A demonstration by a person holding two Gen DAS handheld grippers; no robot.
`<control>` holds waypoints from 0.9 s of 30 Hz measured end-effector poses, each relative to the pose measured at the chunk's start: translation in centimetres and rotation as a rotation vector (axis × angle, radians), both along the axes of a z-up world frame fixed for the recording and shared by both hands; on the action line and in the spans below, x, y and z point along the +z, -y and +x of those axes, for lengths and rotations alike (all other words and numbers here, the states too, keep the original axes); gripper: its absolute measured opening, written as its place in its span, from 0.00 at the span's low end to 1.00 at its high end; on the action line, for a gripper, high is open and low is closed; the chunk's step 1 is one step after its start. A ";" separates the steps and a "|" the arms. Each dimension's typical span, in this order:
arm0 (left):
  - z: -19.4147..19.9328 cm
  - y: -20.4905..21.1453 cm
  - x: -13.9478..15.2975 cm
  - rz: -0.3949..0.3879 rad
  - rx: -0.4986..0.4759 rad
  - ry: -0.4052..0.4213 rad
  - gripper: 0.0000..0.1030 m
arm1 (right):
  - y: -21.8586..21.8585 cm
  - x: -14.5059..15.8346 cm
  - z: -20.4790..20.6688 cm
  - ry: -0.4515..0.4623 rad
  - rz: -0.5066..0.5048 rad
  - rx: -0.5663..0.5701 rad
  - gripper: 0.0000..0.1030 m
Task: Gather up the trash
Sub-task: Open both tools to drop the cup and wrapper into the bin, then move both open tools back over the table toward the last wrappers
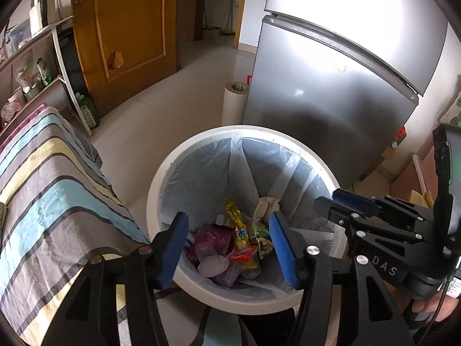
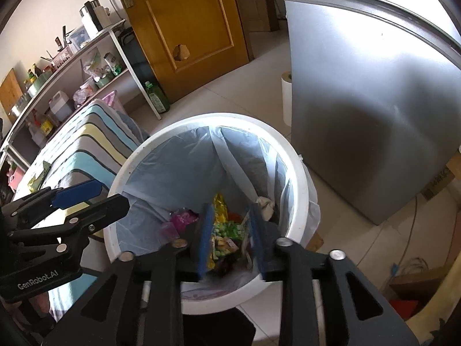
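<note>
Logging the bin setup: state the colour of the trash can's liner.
Pale blue liner, translucent; clearest in the right wrist view.

Silver fridge (image 1: 331, 86); wooden door (image 1: 124, 34); striped cloth (image 1: 49, 187)

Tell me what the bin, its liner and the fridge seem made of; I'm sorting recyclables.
Bin: likely plastic, a smooth, glossy white moulded rim. Liner: thin plastic film, translucent bluish, creased and folded against the wall. Fridge: apparently brushed or painted metal, silver-grey with a soft blurred sheen; it could be metal-look coating.
</note>
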State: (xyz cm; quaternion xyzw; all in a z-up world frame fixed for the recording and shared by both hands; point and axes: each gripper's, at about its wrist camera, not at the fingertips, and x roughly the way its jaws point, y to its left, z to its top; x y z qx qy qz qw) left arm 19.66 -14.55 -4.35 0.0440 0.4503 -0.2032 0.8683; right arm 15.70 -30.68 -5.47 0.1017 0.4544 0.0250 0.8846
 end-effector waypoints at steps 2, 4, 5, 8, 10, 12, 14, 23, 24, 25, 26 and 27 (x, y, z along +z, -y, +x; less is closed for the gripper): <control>-0.1 -0.4 0.2 -0.004 0.007 0.006 0.61 | -0.1 0.2 -0.1 0.004 -0.001 -0.002 0.37; -0.2 -0.7 0.4 -0.010 0.018 0.011 0.61 | -0.2 0.4 -0.2 0.009 -0.001 -0.008 0.38; -0.2 -1.1 0.5 -0.015 0.023 0.015 0.62 | -0.2 0.4 -0.2 0.011 0.001 -0.008 0.38; -0.5 -1.9 1.1 -0.019 0.037 0.028 0.62 | -0.6 1.0 -0.4 0.024 0.006 -0.009 0.38; -0.9 -2.6 1.6 -0.023 0.043 0.047 0.63 | -1.0 1.5 -0.5 0.039 0.006 -0.003 0.38; -1.1 -3.5 2.3 -0.033 0.061 0.059 0.64 | -1.6 2.1 -0.5 0.053 0.004 0.004 0.38; -1.3 -4.4 2.9 -0.046 0.076 0.070 0.64 | -2.3 2.8 -0.5 0.069 0.001 0.009 0.38; -2.5 -9.4 5.1 -0.045 0.159 0.142 0.66 | -6.2 5.4 -0.4 0.134 0.001 0.070 0.38; -2.5 -10.0 5.3 -0.047 0.170 0.145 0.66 | -6.6 5.5 -0.4 0.138 0.001 0.076 0.38; -2.6 -10.6 5.5 -0.048 0.180 0.153 0.66 | -7.1 5.7 -0.4 0.142 0.001 0.083 0.39; -2.7 -11.2 5.7 -0.047 0.189 0.161 0.66 | -7.6 5.9 -0.3 0.146 0.002 0.090 0.39; -2.8 -11.9 5.7 -0.048 0.202 0.163 0.66 | -8.1 6.0 -0.2 0.150 0.006 0.098 0.41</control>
